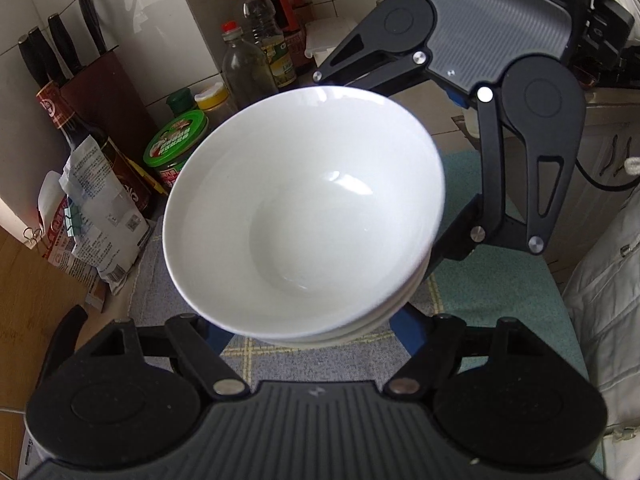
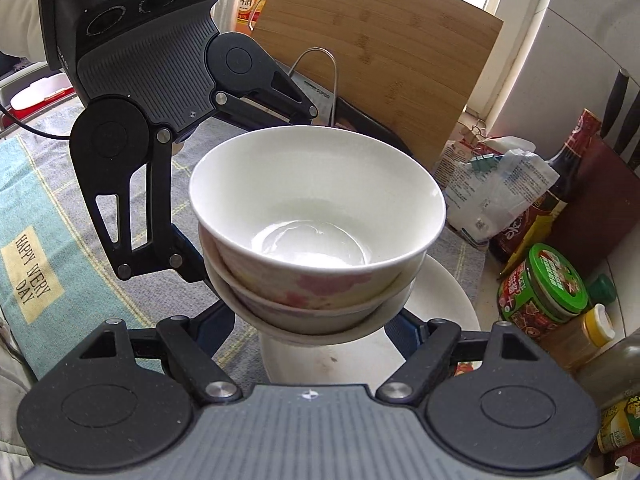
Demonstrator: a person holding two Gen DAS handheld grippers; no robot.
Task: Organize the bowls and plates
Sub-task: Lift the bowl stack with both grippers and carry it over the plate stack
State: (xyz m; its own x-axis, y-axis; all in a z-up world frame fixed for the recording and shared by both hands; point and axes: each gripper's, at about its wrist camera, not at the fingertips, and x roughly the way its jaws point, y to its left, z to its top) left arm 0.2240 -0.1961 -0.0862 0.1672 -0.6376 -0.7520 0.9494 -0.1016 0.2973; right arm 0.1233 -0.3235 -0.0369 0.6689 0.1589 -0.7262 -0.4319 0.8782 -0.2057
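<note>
A stack of white bowls (image 1: 304, 208) fills the left wrist view; in the right wrist view the stack (image 2: 316, 232) has a bowl with pink flower print (image 2: 320, 284) on top. Both grippers hold the stack from opposite sides, above the cloth. My left gripper (image 1: 312, 330) has its blue fingers at the stack's lower sides, tips hidden under the bowls. My right gripper (image 2: 312, 326) grips likewise. Each gripper shows in the other's view: the right one (image 1: 492, 128) and the left one (image 2: 160, 120). A white plate (image 2: 440, 304) lies below the stack.
A checked cloth (image 1: 480, 288) covers the counter; it also shows in the right wrist view (image 2: 48, 184). Bottles (image 1: 248, 60), a green-lidded jar (image 1: 176, 140), a knife block (image 1: 104, 96) and bags (image 1: 88, 216) stand along the wall. A wooden cutting board (image 2: 384, 60) leans behind a wire rack (image 2: 320, 76).
</note>
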